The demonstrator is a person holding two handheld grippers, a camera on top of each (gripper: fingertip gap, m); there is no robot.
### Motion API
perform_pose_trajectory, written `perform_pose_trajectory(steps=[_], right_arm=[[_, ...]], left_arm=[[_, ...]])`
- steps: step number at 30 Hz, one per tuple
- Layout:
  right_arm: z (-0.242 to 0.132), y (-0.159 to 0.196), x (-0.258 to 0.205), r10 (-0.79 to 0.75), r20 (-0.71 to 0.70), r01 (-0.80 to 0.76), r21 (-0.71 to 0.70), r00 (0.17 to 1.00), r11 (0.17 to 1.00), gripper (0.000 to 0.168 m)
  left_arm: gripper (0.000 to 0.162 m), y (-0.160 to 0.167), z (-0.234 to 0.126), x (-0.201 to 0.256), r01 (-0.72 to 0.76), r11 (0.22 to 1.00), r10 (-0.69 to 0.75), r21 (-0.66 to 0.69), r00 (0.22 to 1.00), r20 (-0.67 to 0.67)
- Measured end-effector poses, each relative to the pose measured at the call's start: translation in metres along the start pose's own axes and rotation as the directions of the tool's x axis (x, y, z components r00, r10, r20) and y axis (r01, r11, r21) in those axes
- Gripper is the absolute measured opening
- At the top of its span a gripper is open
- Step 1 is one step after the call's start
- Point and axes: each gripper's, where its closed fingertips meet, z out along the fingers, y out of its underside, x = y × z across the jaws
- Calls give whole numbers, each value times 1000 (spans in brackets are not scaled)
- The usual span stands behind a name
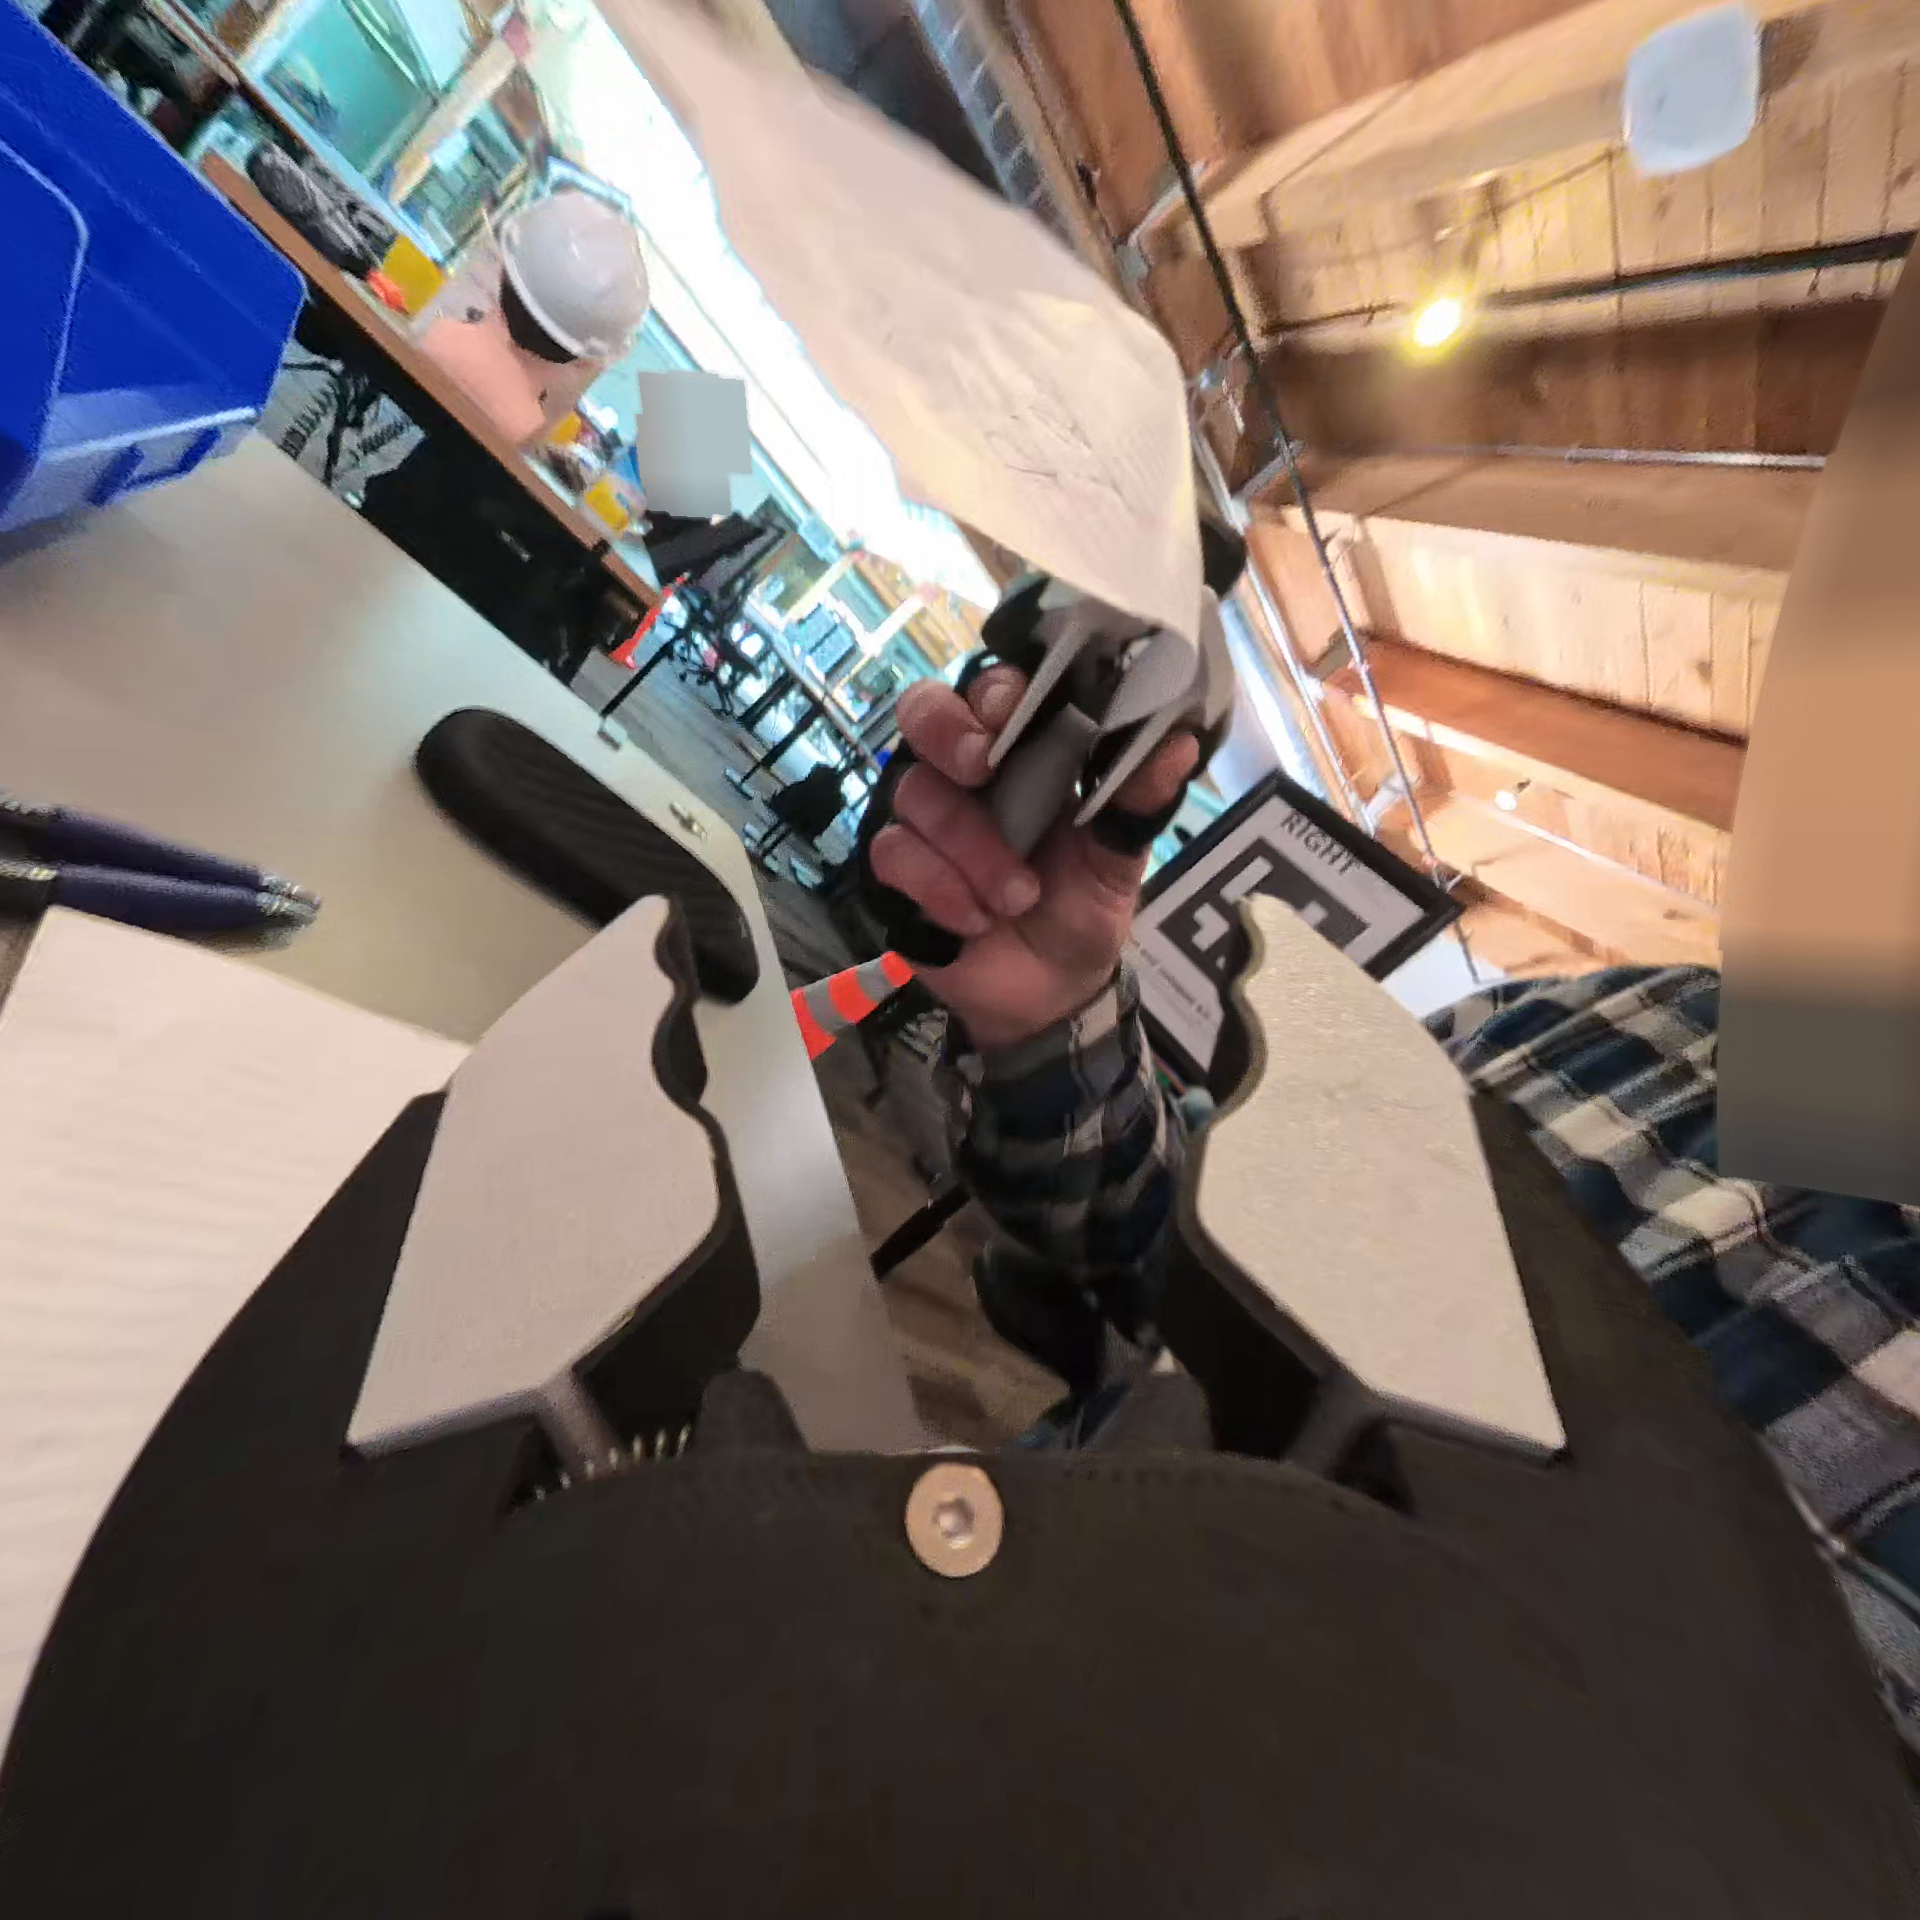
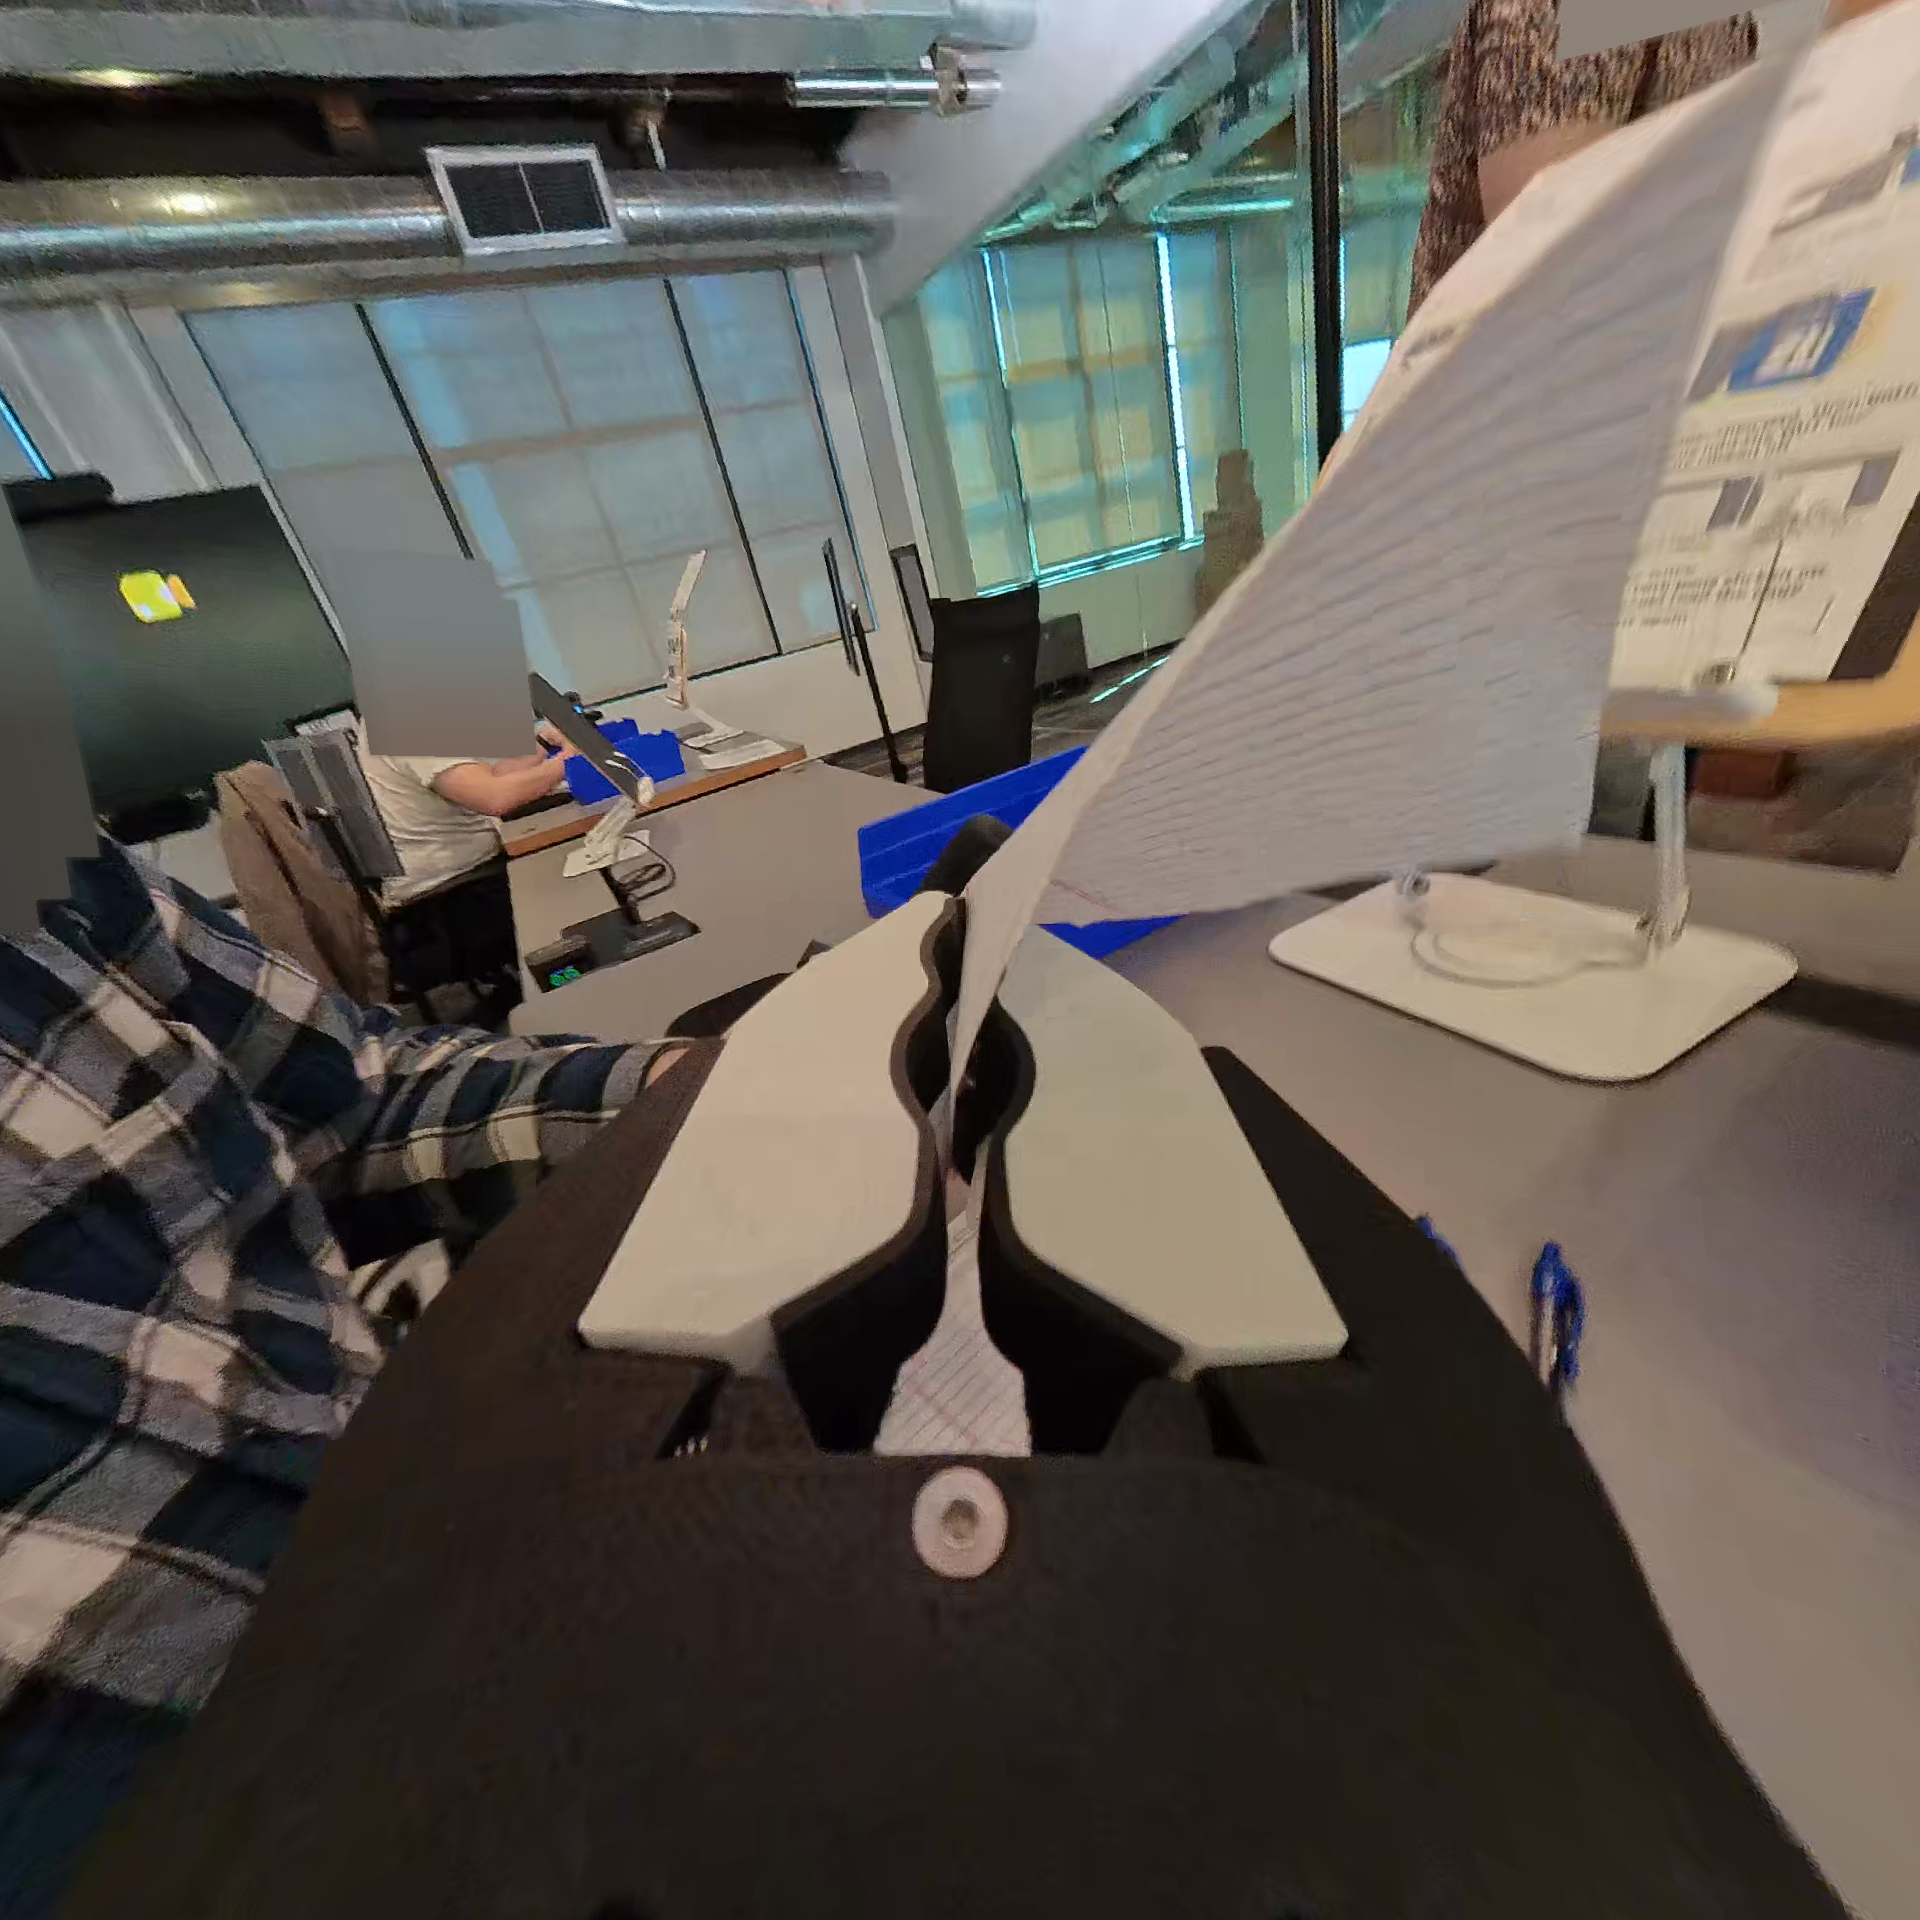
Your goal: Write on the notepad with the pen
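The notepad (image 1: 156, 1195) lies on the table at the left of the left wrist view, showing a blank white page. Two dark blue pens (image 1: 156, 883) lie beside it. My left gripper (image 1: 951, 914) is open and empty, just above the table's edge. My right gripper (image 2: 961, 935) is shut on the corner of a lined page (image 2: 1351, 675) and holds it lifted in the air. In the left wrist view the right gripper (image 1: 1101, 717) is held up with the page (image 1: 935, 312) curving above it, faint scribbles on it.
A black ribbed case (image 1: 582, 842) lies near the table (image 1: 260, 675) edge. A blue bin (image 1: 104, 312) stands at the back left. A white stand (image 2: 1538, 977) holding a printed sheet (image 2: 1787, 416) is at the right. Blue pens (image 2: 1553, 1309) lie near it. A person sits at a far desk (image 2: 436, 800). Tip to tip, the grippers are about 10 cm apart.
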Motion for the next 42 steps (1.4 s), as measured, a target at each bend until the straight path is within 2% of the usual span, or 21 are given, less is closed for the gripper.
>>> perform_pose_trajectory(steps=[3, 6, 8, 10, 11, 12, 14, 15, 16, 17, 20, 22, 25, 27, 29, 31, 32, 34, 36, 37, 42], right_arm=[[8, 8, -8, -85, -3, 85, -47, 996, 995, 0], [12, 29, -11, -68, -20, 66, -87, 997, 994, 0], [13, 45, -11, -52, -40, 48, -107, 998, 993, 0], [14, 56, -14, -35, -42, 30, -108, 999, 994, 0], [14, 61, -13, -21, -54, 15, -117, 998, 993, 0], [14, 65, -12, -8, -62, 1, -117, 998, 993, 0], [13, 68, -12, 13, -58, -20, -116, 998, 993, 0], [12, 72, -9, 32, -67, -41, -142, 997, 989, 8], [9, 74, -5, 58, -78, -70, -161, 995, 984, 32], [4, 71, -1, 86, -80, -98, -160, 993, 982, 47], [-12, 50, 17, 103, -112, -122, -177, 988, 977, 71], [-19, 35, 28, 57, -131, -86, -229, 990, 970, 77], [-15, 29, 29, 14, -74, -41, -387, 997, 921, 67], [-6, 45, 28, 8, -32, -23, -524, 999, 851, 56], [5, 60, 26, -14, 11, 18, -595, 1000, 804, 45], [16, 63, 20, -14, 73, 54, -586, 997, 808, 8], [19, 64, 19, 2, 81, 46, -587, 997, 808, 0], [22, 62, 24, 14, 79, 35, -588, 997, 808, 0], [24, 50, 35, 24, 56, 11, -560, 998, 828, 0], [22, 42, 45, 34, 32, -11, -548, 999, 836, 0], [1, -6, 134, 71, -161, -141, -482, 984, 865, 0]], left_arm=[[96, -15, 11, 14, 10, 996, -2, 93, 996, -86], [92, -30, 19, 27, -3, 986, 28, 168, 989, -146], [72, -41, 19, 33, -16, 975, 56, 224, 983, -174], [35, -46, 18, 36, -28, 968, 80, 249, 976, -203], [10, -49, 16, 39, -41, 961, 105, 274, 969, -224], [0, -50, 15, 39, -60, 957, 125, 283, 968, -218], [0, -47, 17, 34, -103, 963, 149, 249, 973, -175], [0, -45, 19, 31, -106, 972, 142, 212, 976, -163], [0, -46, 18, 27, -126, 973, 151, 194, 981, -122], [0, -47, 16, 25, -149, 973, 168, 173, 981, -97], [0, -39, 14, 21, -180, 984, 179, -2, 980, -81], [0, -31, 14, 17, -251, 961, 248, -116, 968, -41], [0, -22, 16, 12, -278, 928, 284, -247, 959, -13], [0, -15, 19, 20, -292, 909, 283, -297, 956, -72], [0, -11, 22, 16, -319, 881, 323, -348, 945, -48], [0, -8, 23, 14, -330, 866, 337, -376, 940, -49], [0, -11, 22, 14, -333, 871, 339, -362, 940, -48], [6, -17, 18, 13, -333, 881, 342, -338, 939, -34], [35, -28, 12, 10, -337, 894, 351, -295, 936, -9], [37, -36, 6, 8, -363, 891, 378, -271, 926, 4], [10, -71, -33, -27, -455, 870, 485, -189, 859, 165]])
